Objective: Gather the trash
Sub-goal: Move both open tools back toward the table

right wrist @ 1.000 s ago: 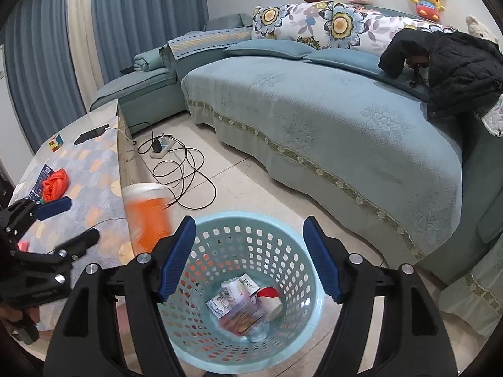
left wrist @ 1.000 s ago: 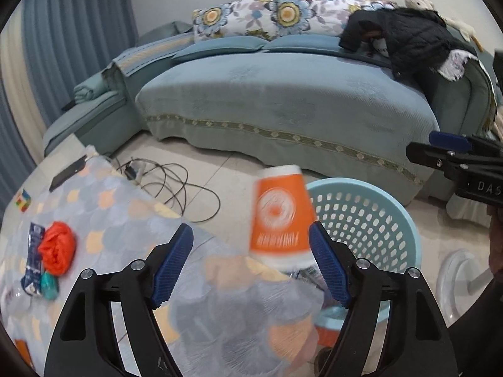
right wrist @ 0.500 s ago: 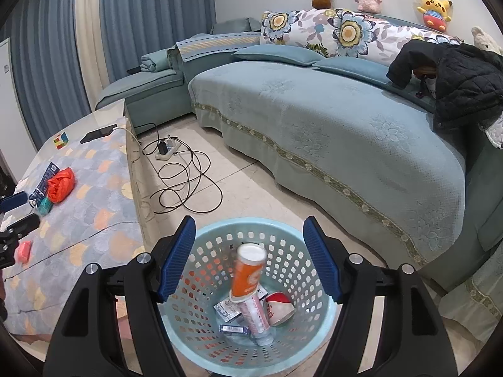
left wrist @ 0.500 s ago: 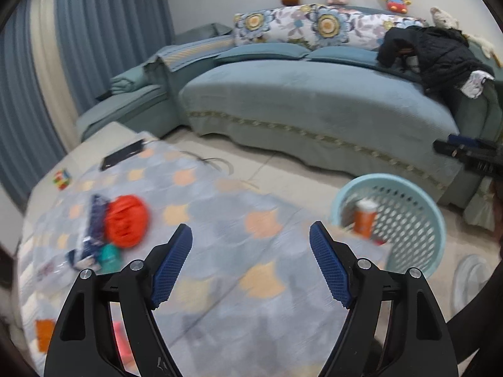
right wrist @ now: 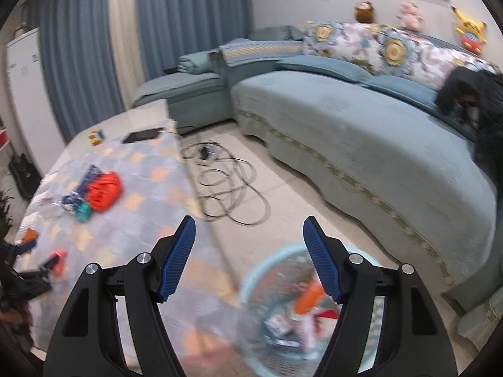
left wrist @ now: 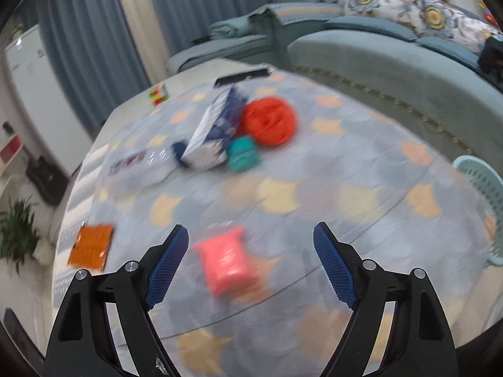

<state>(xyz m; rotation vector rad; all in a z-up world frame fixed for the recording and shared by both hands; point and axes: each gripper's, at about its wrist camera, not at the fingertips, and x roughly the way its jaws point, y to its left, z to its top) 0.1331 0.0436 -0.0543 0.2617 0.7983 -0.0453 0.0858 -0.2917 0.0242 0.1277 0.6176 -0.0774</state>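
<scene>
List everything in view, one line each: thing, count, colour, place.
pink packet: 1, pink, table, between the left fingers
orange wrapper: 1, orange, table's left edge
orange bag: 1, orange-red, mid table
blue-white package: 1, beside the orange bag
teal item: 1, teal, next to the package
puzzle cube: 1, multicoloured, far table corner
phone: 1, black, far table edge
basket: 1, light blue, floor, holds trash
cables: black tangle, floor
sofa: 1, blue-green
left gripper: open
right gripper: open
</scene>
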